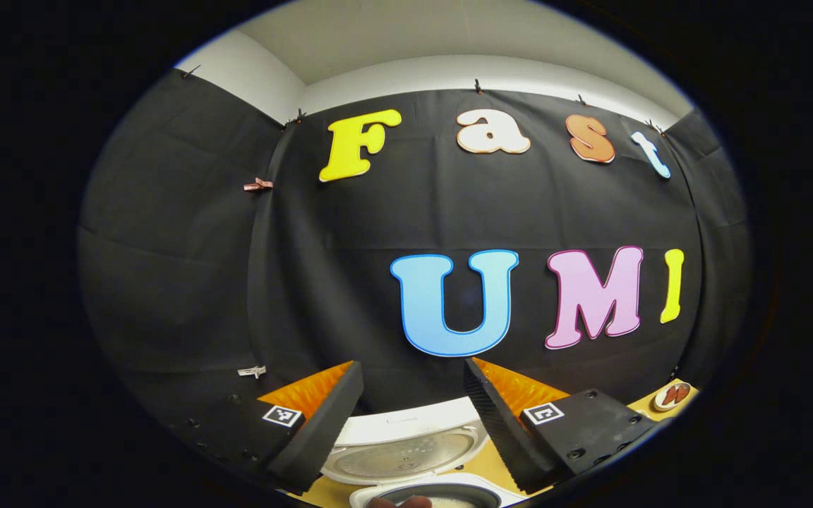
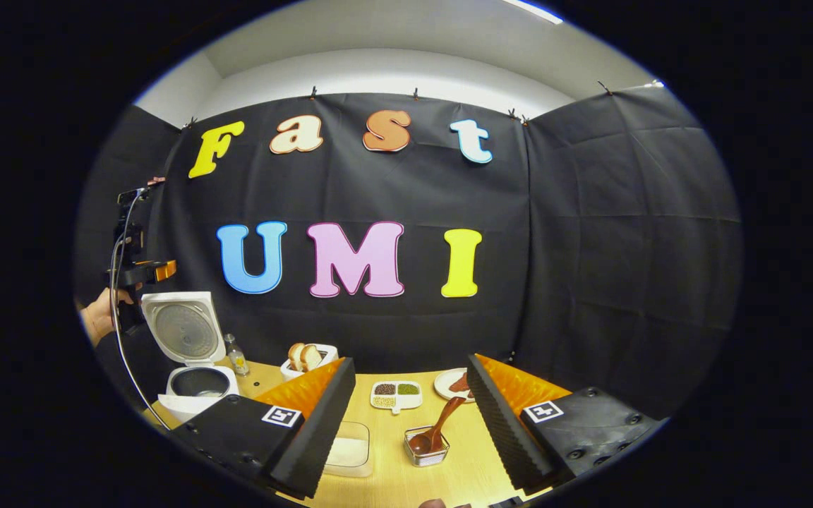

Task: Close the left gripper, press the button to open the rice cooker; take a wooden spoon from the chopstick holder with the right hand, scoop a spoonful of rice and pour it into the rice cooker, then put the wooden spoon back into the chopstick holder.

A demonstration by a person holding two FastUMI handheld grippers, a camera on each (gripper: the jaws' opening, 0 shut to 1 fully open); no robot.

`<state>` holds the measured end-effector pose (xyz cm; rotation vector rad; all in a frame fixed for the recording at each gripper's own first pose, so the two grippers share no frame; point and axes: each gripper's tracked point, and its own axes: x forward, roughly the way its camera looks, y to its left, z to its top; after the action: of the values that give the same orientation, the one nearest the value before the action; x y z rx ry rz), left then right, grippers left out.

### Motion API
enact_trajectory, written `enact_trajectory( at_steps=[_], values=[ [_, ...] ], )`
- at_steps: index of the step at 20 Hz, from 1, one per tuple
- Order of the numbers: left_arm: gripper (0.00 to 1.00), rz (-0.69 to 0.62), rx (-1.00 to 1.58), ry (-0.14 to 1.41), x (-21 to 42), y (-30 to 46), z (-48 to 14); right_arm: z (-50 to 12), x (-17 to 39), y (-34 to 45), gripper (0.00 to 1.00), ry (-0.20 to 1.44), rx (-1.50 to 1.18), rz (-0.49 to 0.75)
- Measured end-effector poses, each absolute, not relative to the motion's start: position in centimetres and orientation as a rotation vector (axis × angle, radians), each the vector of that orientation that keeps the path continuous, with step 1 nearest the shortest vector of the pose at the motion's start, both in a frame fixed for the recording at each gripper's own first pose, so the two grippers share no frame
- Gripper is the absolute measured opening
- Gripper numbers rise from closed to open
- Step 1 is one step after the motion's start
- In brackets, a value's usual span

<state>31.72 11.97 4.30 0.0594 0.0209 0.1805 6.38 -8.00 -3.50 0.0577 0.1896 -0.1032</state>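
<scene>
The white rice cooker stands at the table's left with its lid raised and the dark pot showing. In the left gripper view the cooker's lid lies just below and between my open left gripper, whose fingers hold nothing. A hand holds that left gripper above and left of the cooker. The wooden spoon leans in the small metal chopstick holder, ahead of my open, empty right gripper. A clear box of rice sits beside the right gripper's left finger.
On the wooden table stand a divided dish of beans, a white holder with toast, a small bottle and a plate. A cable hangs from the left gripper. The plate sits far right.
</scene>
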Motion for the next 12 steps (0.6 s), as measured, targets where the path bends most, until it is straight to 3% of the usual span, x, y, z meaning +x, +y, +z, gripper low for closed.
enact_trajectory(
  at_steps=[7, 12],
  values=[
    [0.98, 0.224, 0.093, 0.084, 36.3, 13.4, 0.8, -3.9, 5.2, -9.5, 0.98, 0.206, 0.040, -0.168],
    [0.97, 0.268, 0.001, 0.201, 35.7, 14.2, -3.4, -4.8, 4.6, -10.3, 0.98, 0.231, 0.061, -0.186]
  ],
)
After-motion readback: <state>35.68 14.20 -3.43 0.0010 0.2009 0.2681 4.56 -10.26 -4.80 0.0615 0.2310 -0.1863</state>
